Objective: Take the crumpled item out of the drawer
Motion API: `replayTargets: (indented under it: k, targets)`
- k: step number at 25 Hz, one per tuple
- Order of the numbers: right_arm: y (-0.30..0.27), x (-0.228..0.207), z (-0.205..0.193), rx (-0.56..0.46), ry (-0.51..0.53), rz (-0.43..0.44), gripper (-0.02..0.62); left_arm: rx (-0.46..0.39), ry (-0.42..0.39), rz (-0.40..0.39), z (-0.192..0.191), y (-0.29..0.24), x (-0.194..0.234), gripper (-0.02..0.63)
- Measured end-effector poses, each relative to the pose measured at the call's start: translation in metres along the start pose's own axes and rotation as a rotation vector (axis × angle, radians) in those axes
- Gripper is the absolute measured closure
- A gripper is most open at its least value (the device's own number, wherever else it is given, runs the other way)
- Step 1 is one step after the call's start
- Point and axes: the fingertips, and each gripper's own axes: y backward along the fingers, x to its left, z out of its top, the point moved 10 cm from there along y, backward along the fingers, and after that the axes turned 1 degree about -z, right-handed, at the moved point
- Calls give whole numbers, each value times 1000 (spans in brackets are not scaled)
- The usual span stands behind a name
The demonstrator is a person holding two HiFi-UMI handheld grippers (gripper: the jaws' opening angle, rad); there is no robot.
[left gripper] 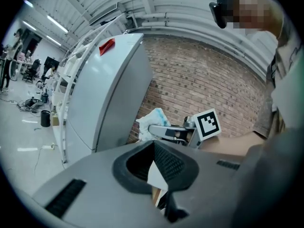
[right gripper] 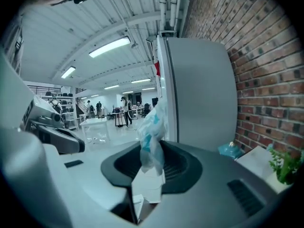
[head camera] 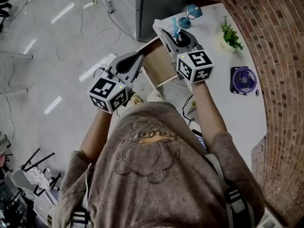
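Note:
The crumpled white and blue item (head camera: pixel 164 28) hangs in the air above the open wooden drawer (head camera: pixel 156 66). My right gripper (head camera: pixel 170 38) is shut on it. In the right gripper view the crumpled item (right gripper: pixel 153 127) sticks up from between the pads of that gripper (right gripper: pixel 151 167). The left gripper view shows the same crumpled item (left gripper: pixel 153 118) at the tip of the right gripper (left gripper: pixel 164 132). Left of the drawer, my left gripper (head camera: pixel 138 57) hovers with its jaws together and nothing between them; its own view shows the gripper (left gripper: pixel 154 148) pointing at a tall grey cabinet.
The drawer belongs to a white table (head camera: pixel 237 113) against a curved brick wall (head camera: pixel 280 56). On the table are a small green plant (head camera: pixel 231 33), a purple fan (head camera: pixel 244 80) and a blue object (head camera: pixel 192 12). A tall grey cabinet (head camera: pixel 152 4) stands behind. Cables (head camera: pixel 90 37) lie on the floor.

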Motion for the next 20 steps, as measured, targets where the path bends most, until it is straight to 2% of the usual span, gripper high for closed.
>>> replayTargets:
  k: [7,15,20]
  targets:
    - [31,-11,19,-75,-14,-17,494,-22,-65,-53,24,-4,-8,598]
    - [58,-24,28,-124,-61,11,494,-38,-112,-59,33,-14,-6,598]
    - [67,-27,18,-125,-76,9,494,-36,-107,-43,28,-24,-1,598]
